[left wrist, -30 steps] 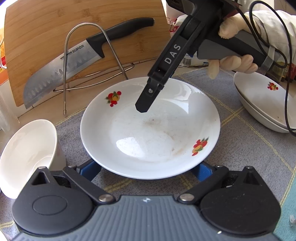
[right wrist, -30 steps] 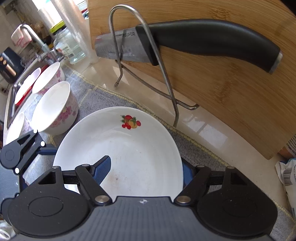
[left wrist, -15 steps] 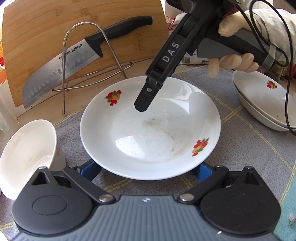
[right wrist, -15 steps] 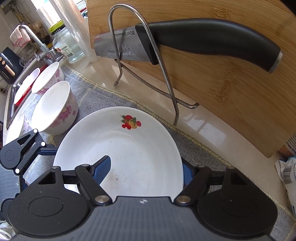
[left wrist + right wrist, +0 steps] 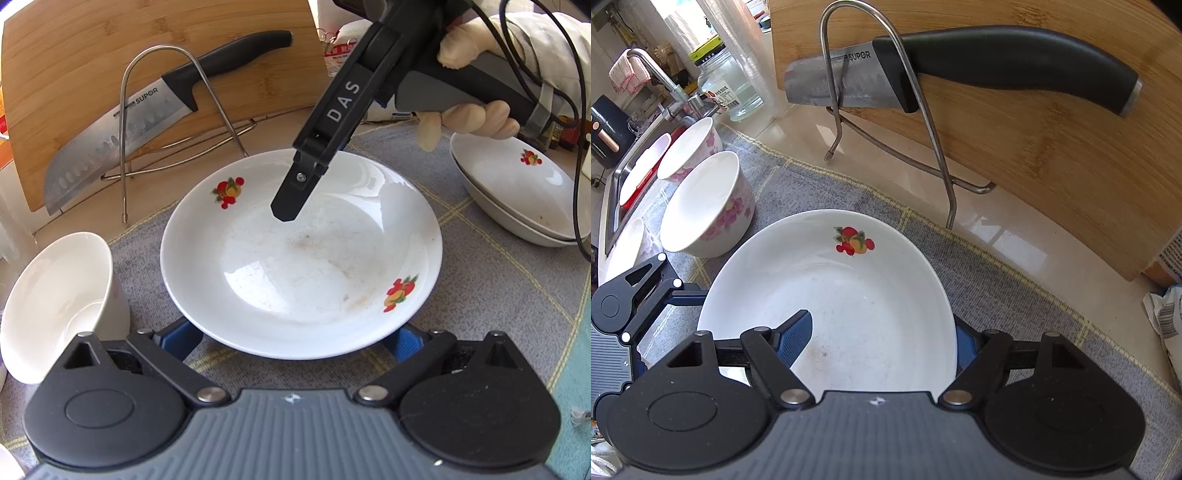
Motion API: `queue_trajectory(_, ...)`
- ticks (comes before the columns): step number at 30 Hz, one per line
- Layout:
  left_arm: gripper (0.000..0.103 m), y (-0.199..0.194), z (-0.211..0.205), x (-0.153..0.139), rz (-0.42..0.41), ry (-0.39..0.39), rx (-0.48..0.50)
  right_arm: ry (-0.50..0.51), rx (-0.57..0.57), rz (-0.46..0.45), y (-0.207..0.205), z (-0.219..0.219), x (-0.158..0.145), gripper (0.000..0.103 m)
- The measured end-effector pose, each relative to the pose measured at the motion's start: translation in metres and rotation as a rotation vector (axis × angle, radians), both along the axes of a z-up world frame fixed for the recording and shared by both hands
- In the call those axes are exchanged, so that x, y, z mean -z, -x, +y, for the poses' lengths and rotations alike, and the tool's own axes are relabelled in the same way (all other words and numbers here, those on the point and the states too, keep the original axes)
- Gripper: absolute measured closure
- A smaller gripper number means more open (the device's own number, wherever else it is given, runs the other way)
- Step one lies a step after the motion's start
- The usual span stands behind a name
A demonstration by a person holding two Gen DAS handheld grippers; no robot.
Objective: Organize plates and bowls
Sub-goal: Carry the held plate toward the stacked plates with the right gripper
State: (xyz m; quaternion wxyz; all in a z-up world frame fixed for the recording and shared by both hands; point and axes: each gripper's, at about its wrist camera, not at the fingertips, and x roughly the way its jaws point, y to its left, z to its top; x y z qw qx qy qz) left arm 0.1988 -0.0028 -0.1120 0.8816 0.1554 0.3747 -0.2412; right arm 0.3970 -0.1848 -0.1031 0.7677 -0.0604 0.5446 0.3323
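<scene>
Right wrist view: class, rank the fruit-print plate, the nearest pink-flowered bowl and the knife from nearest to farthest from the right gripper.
1. Fruit-print plate, its rim between the right gripper fingers.
2. Pink-flowered bowl, left on the mat.
3. Knife, top, in the wire rack against the cutting board.

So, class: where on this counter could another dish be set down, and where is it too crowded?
Free: the grey mat between the fruit-print plate and the stacked plates, and the bare counter strip between mat and cutting board. Crowded: the bowls by the sink.
</scene>
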Motion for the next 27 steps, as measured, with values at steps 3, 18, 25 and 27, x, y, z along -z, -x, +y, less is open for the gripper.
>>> queue_trajectory(3, 0.003, 0.002, -0.001, -0.001, -0.001, 0.005, -0.002, -0.001, 0.005, 0.000, 0.003, 0.000, -0.001, 0.021)
queue_trajectory(18, 0.003, 0.011, -0.001, -0.008, -0.015, 0.001, -0.008, -0.013, 0.001, -0.025, 0.026, 0.005, -0.017, 0.021)
queue_trajectory(25, 0.003, 0.018, -0.001, -0.014, -0.024, 0.005, -0.004, -0.017, 0.001, -0.041, 0.043, 0.005, -0.027, 0.021)
queue_trajectory(27, 0.003, 0.020, -0.002, -0.016, -0.026, 0.007, -0.003, -0.020, 0.003, -0.044, 0.048, 0.005, -0.030, 0.021)
